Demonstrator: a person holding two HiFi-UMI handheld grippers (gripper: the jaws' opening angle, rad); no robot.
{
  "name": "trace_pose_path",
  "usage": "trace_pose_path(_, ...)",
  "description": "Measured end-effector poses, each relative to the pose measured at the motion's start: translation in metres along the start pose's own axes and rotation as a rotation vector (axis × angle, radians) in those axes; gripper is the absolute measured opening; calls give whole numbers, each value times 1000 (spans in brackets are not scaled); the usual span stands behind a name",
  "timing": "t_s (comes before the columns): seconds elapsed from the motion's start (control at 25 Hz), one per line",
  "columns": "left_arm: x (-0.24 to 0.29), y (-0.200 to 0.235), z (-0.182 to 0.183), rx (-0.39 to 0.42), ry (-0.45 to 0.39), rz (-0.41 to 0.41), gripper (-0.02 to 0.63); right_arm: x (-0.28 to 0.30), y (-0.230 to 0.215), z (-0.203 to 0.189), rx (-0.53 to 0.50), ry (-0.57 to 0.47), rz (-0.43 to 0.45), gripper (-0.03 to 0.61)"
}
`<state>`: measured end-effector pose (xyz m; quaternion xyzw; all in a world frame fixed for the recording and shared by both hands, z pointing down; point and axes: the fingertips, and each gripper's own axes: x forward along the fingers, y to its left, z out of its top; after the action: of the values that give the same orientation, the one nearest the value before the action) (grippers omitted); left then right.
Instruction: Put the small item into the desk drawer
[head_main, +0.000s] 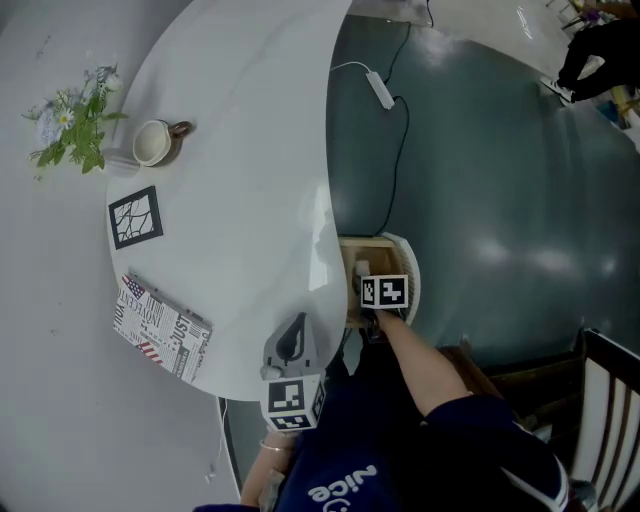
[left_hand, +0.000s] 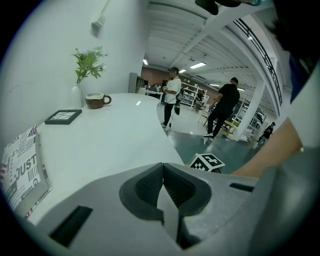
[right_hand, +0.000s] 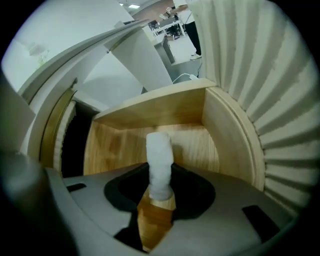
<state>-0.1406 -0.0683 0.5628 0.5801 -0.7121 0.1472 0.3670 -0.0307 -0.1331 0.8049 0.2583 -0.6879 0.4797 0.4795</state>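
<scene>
The wooden desk drawer (head_main: 404, 252) stands pulled out from under the white desk (head_main: 250, 150). My right gripper (head_main: 372, 322), with its marker cube, reaches into it. In the right gripper view the jaws (right_hand: 159, 189) are shut on a small white roll (right_hand: 159, 159), which stands upright between the pads above the drawer's wooden floor (right_hand: 112, 147). My left gripper (head_main: 291, 345) rests at the desk's near edge. Its jaws (left_hand: 162, 187) are shut with nothing between them.
On the desk are a mug (head_main: 155, 142), a small plant (head_main: 75, 115), a framed picture (head_main: 135, 216) and a printed booklet (head_main: 160, 328). A power strip with cable (head_main: 380, 90) lies on the floor. A chair (head_main: 605, 400) stands at the lower right. People (left_hand: 225, 107) stand far off.
</scene>
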Motion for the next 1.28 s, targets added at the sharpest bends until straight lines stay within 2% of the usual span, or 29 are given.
trace_pose_path(0.16, 5, 0, -3, 3, 14, 3, 5, 13, -4, 3, 50, 2, -6, 141)
trace_pose_path(0.76, 2, 11, -21, 14, 74, 21, 5, 37, -22, -9, 48, 41, -81, 149)
trace_pose_path(1.08, 1, 13, -24, 31, 81, 9, 5, 35, -18, -9, 45, 47, -89, 236)
trace_pose_path(1.28, 0, 11, -20, 28, 63, -1, 5, 24, -17, 1, 38, -16, -75, 258)
